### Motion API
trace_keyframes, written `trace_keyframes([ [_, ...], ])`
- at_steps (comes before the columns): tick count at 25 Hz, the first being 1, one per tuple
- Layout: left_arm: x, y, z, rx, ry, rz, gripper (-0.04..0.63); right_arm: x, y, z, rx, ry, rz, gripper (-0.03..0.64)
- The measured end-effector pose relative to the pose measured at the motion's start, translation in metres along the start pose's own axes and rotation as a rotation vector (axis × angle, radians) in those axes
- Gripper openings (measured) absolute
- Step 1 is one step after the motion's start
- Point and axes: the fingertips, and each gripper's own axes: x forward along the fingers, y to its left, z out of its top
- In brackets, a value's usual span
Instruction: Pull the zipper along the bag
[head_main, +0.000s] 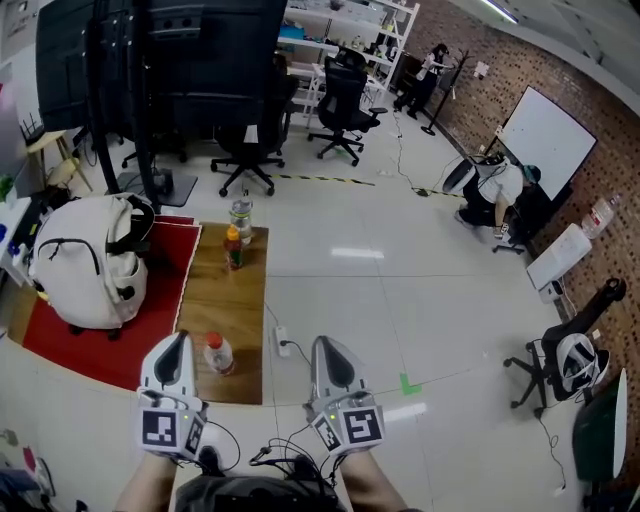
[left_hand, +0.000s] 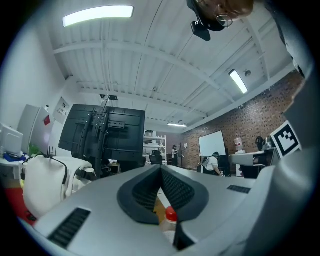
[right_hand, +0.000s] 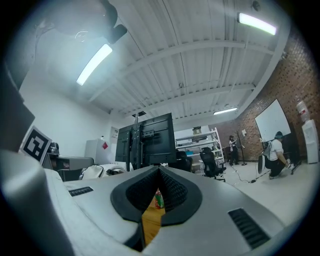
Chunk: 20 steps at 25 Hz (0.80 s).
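Bag (head_main: 88, 262), white, sits on red mat (head_main: 85, 350) just left of wooden board (head_main: 228, 310), twd board's far half, well apart from both grippers. L gripper (head_main: 178, 342) hangs at board's near-left corner, jaws together, nothing btwn them. R gripper (head_main: 326, 348) is just right of board's near end, over pale floor (head_main: 400, 290), jaws likewise closed & empty. I see a red-capped bottle (head_main: 218, 353) on board's near end, just beside L gripper, and two more bottles (head_main: 237, 232) at board's far end.
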Motion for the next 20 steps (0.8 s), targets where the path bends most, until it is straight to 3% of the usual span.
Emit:
trace_keyframes([
  [8, -0.021, 0.104, -0.009, -0.031, 0.03, -0.027, 0.032, 0.045, 0.103, -0.003, -0.009, -0.01, -0.012, 0.017],
  [20, -0.06, 0.222, -0.01, -0.057, 0.026, -0.068, 0.032, 0.081, 0.238, -0.015, -0.013, -0.019, -0.029, 0.017],
])
